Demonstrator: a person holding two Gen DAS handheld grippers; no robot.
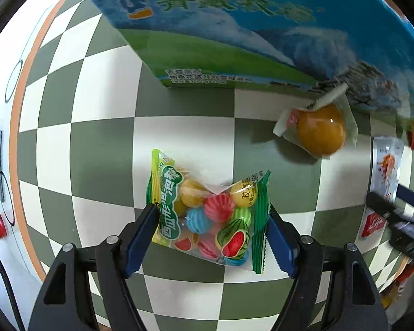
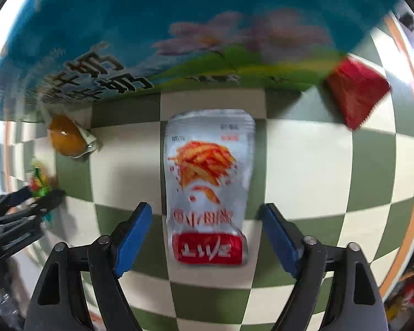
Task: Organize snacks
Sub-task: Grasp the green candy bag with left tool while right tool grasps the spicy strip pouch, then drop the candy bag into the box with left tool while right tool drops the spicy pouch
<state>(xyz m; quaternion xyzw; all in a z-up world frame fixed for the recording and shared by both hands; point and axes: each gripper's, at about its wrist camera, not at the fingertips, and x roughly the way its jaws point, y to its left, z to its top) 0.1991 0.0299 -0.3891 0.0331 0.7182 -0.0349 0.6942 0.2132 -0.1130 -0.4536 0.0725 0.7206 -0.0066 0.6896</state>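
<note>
In the left wrist view a clear bag of colourful watermelon gum balls (image 1: 209, 215) lies on the checkered cloth between the fingers of my left gripper (image 1: 212, 237); the jaws stand wide and touch the bag's two edges. In the right wrist view a silver and red spicy-strip packet (image 2: 208, 184) lies flat between the open fingers of my right gripper (image 2: 207, 234), with gaps on both sides. An orange jelly cup in a clear wrapper (image 1: 320, 129) lies by the box and also shows in the right wrist view (image 2: 67, 136).
A large blue and green carton (image 1: 234, 33) stands at the back; it also shows in the right wrist view (image 2: 179, 41). A red snack packet (image 2: 357, 91) lies at the right by the carton. The checkered cloth has an orange border (image 1: 16, 127). The right gripper (image 1: 400, 220) shows at the left view's edge.
</note>
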